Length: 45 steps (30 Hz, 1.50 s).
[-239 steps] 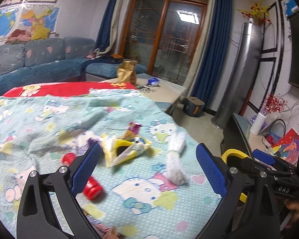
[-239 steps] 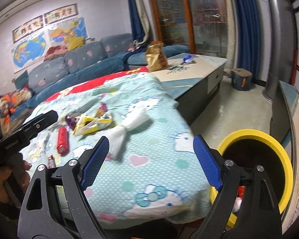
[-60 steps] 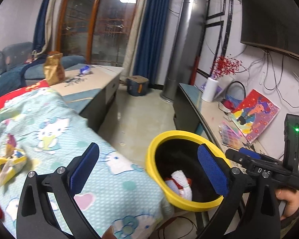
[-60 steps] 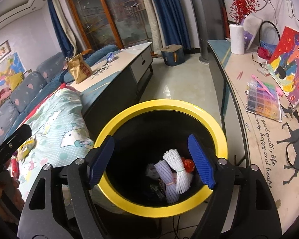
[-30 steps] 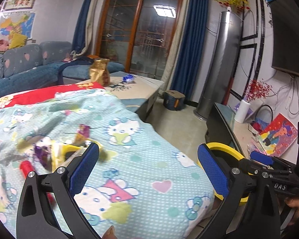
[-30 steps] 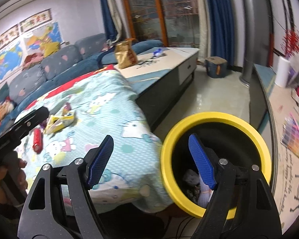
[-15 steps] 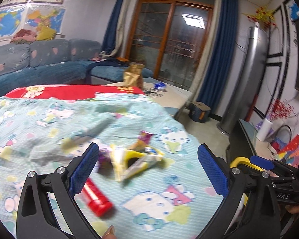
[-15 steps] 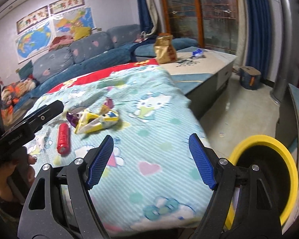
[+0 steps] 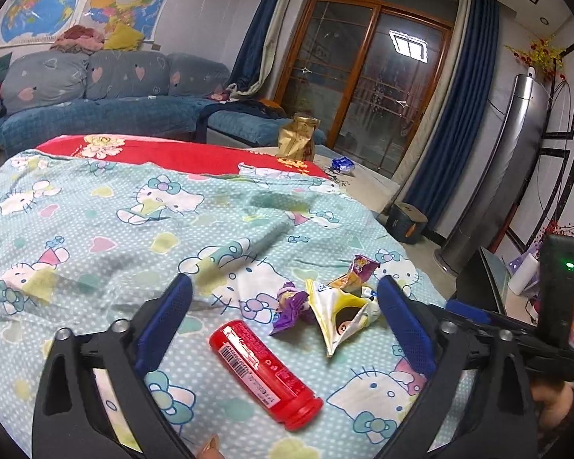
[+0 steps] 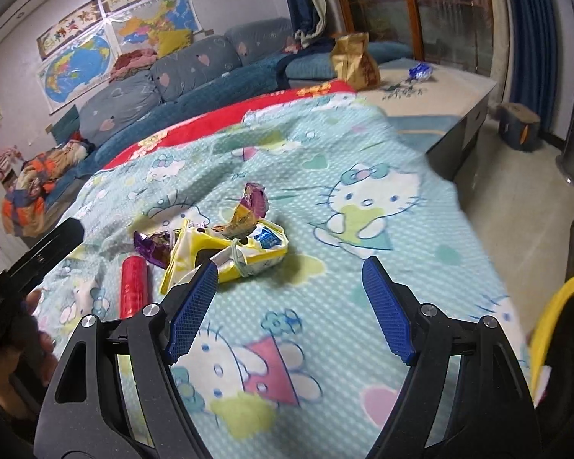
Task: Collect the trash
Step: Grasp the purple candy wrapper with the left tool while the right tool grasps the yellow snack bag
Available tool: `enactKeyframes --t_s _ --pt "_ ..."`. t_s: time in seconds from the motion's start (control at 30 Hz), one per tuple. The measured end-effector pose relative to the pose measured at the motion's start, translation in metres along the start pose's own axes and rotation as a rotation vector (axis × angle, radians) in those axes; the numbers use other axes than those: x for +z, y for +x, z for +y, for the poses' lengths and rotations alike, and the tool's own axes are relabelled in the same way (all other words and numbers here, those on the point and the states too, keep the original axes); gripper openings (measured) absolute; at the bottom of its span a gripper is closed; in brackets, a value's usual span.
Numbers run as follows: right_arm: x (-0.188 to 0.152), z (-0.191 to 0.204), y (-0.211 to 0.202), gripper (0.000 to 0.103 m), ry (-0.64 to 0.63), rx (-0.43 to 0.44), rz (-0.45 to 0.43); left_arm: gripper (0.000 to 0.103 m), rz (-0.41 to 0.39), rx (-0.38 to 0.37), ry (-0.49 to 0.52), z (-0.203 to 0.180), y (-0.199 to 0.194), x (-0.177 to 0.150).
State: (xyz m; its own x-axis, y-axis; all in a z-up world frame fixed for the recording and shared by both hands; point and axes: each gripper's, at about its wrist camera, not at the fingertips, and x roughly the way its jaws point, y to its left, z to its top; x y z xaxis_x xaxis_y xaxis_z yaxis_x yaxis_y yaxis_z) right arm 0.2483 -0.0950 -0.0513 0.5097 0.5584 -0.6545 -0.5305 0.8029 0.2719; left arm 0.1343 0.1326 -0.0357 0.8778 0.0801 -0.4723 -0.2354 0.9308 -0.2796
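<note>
- Since 2 s earlier both grippers had swung off the yellow bin and back over the bed; the white foam net seen on the blanket 8 s ago was gone from it, sitting in the bin by the 2 s frame.
- Left gripper was spread wide, empty, hovering above the red tube, which lay flat between its fingers' line of sight.
- Right gripper was also spread, holding nothing, aimed at the yellow wrapper.
- Purple wrapper lay touching the yellow one; a small crumpled wrapper sat just behind them.
- All remaining trash rested on the Hello Kitty blanket, near its middle, bin at the bed's edge to the right.
- Judgement: one item binned, three or four left; next grab likely the tube or the yellow wrapper.
</note>
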Motion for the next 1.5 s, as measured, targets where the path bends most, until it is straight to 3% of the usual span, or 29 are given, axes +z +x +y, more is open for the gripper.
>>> enactKeyframes --t_s 0.33,0.5,0.63,0.8,0.9,1.17,1.5 --pt "0.009 0.003 0.045 0.069 0.043 0.076 0.070 0.063 0.119 -0.105 -0.050 0.011 0.034 -0.002" --pt "0.007 0.003 0.059 0.063 0.048 0.146 0.099 0.055 0.161 -0.134 -0.045 0.009 0.050 -0.004" --pt "0.008 0.004 0.062 0.047 0.061 0.189 0.101 0.046 0.203 -0.131 -0.064 0.010 0.065 -0.005" --pt "0.003 0.003 0.055 0.039 0.075 0.188 0.090 0.023 0.222 -0.136 -0.092 0.013 0.072 -0.008" --pt "-0.002 -0.001 0.046 0.032 0.093 0.185 0.074 0.023 0.223 -0.144 -0.082 0.010 0.071 -0.010" --pt "-0.020 -0.013 0.018 0.031 0.112 0.151 0.041 0.019 0.188 -0.175 -0.083 0.004 0.057 -0.013" --pt "-0.037 -0.023 -0.019 0.031 0.094 0.116 0.086 0.018 0.144 -0.222 -0.036 -0.020 0.034 -0.008"
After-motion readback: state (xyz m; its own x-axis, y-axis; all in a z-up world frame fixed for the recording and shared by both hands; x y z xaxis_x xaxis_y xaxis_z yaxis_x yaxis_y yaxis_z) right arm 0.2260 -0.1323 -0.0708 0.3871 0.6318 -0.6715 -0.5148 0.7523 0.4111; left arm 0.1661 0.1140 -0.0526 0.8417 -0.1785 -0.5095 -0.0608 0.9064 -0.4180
